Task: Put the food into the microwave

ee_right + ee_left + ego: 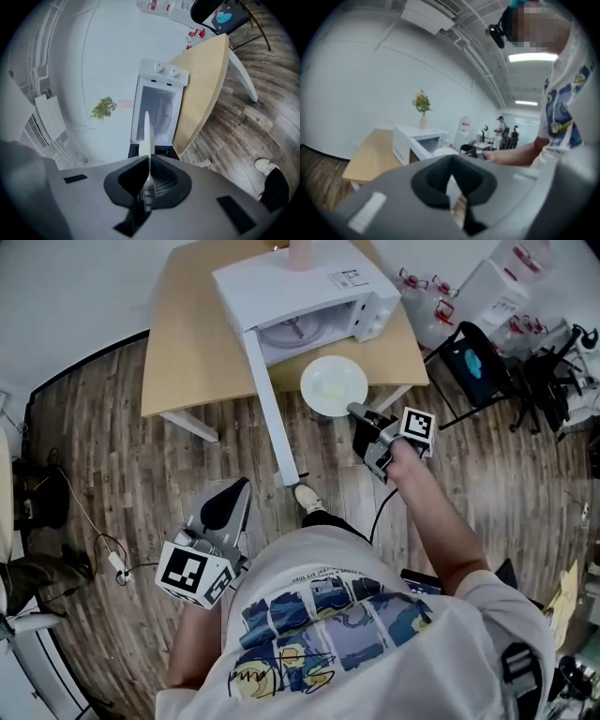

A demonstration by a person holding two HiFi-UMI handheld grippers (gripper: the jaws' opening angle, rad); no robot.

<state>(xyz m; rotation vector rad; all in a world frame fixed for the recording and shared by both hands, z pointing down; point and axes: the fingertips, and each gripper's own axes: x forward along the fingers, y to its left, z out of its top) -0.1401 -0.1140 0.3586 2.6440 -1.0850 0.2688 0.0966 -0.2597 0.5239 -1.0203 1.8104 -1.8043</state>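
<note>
Carrying: plate (333, 385) of food, pinched at its near rim by the right tongs (356, 412), which are closed on it.
Left tongs (238, 491): closed on nothing and held low, well back from the microwave (300, 287).
Done: the door (272, 409) stands fully open. The cavity holds only its turntable (300, 329). The plate is in the air just before the opening.
Left: the plate is not yet inside. By my reading it has to go forward into the cavity, settle on the turntable and be let go, then the door shut.
Place: in front of the microwave's mouth, right of the door, above the front edge of the bench (187, 343).
Heading: the plate is level, face up. Being round, it has no long axis. The line from gripped rim to far rim runs toward the cavity.
Food: pale, too faint to name.
</note>
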